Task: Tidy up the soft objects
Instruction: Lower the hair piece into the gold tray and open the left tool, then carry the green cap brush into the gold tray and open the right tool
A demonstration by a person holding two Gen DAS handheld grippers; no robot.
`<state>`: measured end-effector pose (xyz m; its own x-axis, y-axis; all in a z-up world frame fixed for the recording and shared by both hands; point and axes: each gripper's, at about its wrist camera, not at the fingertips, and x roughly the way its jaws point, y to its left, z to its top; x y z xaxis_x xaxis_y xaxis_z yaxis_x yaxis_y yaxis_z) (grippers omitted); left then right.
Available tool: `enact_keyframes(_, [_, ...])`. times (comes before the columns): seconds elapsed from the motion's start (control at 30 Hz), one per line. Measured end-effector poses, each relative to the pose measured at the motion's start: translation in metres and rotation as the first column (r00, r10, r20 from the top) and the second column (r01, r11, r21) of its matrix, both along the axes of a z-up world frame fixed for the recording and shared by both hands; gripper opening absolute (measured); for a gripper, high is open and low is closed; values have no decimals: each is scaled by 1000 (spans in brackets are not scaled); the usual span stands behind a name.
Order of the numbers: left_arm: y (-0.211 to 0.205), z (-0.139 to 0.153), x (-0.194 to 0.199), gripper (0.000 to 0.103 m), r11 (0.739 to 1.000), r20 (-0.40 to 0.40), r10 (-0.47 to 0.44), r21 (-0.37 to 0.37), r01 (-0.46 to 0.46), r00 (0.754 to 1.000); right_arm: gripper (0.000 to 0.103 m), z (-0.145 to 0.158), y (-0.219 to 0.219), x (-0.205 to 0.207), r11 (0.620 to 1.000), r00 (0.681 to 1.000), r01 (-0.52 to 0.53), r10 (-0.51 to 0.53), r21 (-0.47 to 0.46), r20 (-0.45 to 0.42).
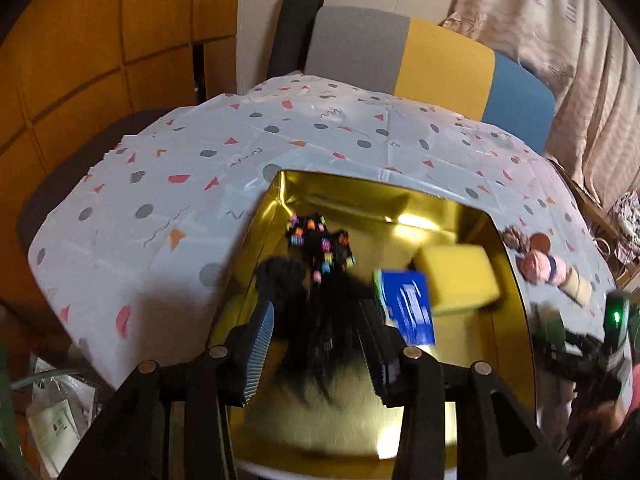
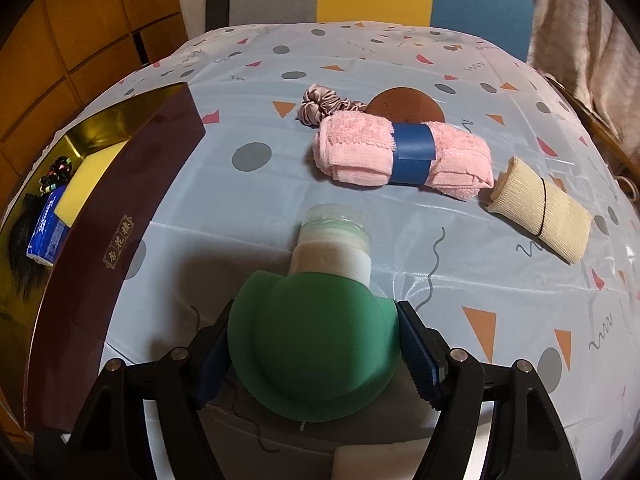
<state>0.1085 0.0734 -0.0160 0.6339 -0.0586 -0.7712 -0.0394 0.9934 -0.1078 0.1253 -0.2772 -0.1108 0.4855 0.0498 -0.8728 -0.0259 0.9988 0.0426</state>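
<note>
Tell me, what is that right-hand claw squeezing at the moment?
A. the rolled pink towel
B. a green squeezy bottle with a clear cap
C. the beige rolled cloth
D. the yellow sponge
B: in the right wrist view the right gripper has its pads against both sides of the green bottle, while the pink towel and beige roll lie untouched on the tablecloth.

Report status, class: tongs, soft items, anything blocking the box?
Left tongs open over the black hairpiece in the gold box. Right tongs shut on green squeeze bottle. Path to box clear.
</note>
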Motion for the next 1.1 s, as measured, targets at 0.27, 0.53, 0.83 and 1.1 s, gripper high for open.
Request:
enact_keyframes(0.27, [-11, -2, -45, 43, 999, 37, -7, 32, 6, 999, 67, 8, -2, -3, 996, 996, 85, -85, 30, -10])
enact_keyframes(0.53, [-14, -7, -49, 43, 1000, 17, -20, 8, 19, 1000, 56, 27, 17, -5, 999, 999, 49, -49, 1, 10])
enact_keyframes(0.83, [-8, -9, -53, 43, 1000, 13, -10, -29, 11, 1000, 53, 24, 0, -5, 992, 998, 62, -60, 109, -16])
enact_keyframes(1.1, [-11, -10, -55, 43, 999, 10, -20, -44, 21, 1000, 51, 44, -5, -14, 984, 996, 71, -78, 161, 37])
